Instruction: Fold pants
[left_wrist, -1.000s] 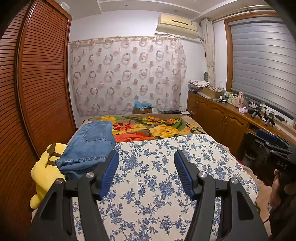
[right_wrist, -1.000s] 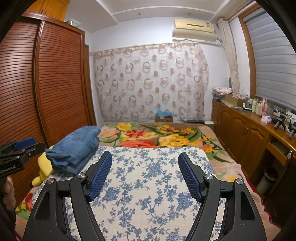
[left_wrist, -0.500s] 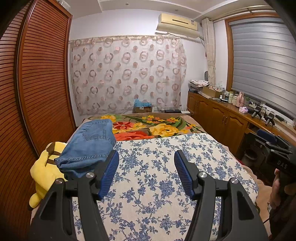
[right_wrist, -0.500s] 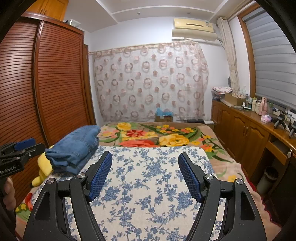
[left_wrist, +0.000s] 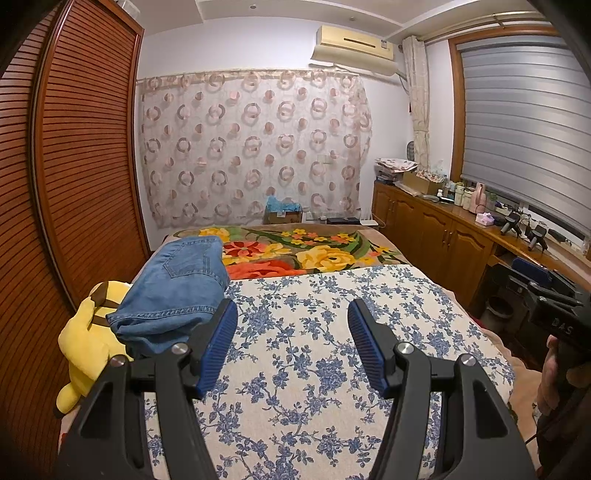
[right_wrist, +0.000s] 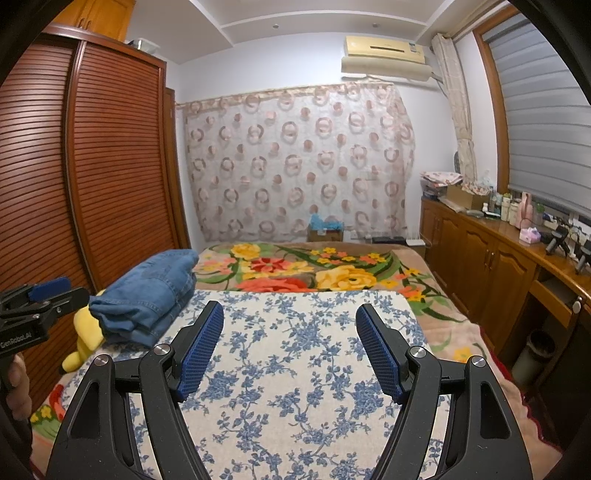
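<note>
A stack of folded blue jeans (left_wrist: 177, 291) lies at the left side of the bed, partly on a yellow plush toy (left_wrist: 86, 332). It also shows in the right wrist view (right_wrist: 147, 295). My left gripper (left_wrist: 291, 314) is open and empty, held above the blue-flowered cloth (left_wrist: 332, 350), just right of the jeans. My right gripper (right_wrist: 290, 314) is open and empty above the same cloth (right_wrist: 295, 369), with the jeans off to its left. No loose pants lie on the cloth.
A flowered blanket (left_wrist: 314, 251) covers the far bed. A louvred wooden wardrobe (left_wrist: 74, 166) stands left. Wooden cabinets (left_wrist: 443, 236) with clutter line the right wall. The other gripper shows at each view's edge, in the left wrist view (left_wrist: 554, 306) and in the right wrist view (right_wrist: 33, 306).
Both grippers stay open and empty. The views barely shift; nothing on the bed has moved.
</note>
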